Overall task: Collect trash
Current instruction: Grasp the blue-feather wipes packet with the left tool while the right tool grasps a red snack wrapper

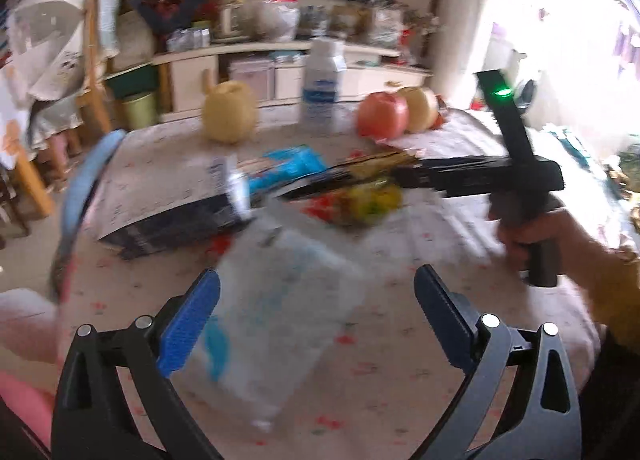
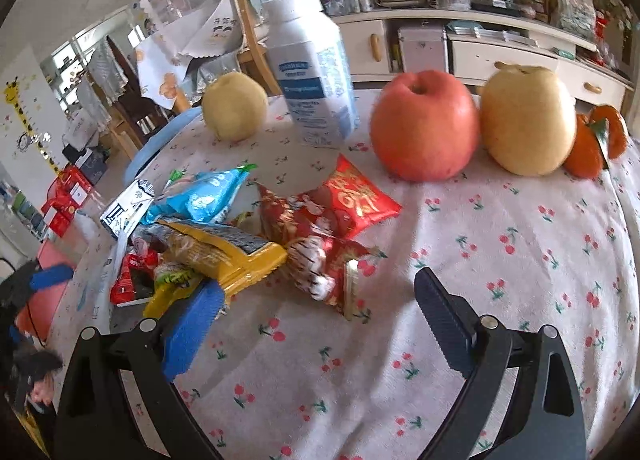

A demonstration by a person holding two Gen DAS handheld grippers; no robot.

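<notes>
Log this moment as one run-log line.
phase: collecting trash | left claw: open over clear plastic wrapper | right claw: open, nothing held, by wrapper pile | fruit: untouched

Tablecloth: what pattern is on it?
Small red cherries on pale cloth; clearest in the right wrist view.

Black-framed grippers, left [image 1: 316,300] and right [image 2: 316,300], with ribbed blue pads [image 2: 192,330], round silver screws and a green light.
</notes>
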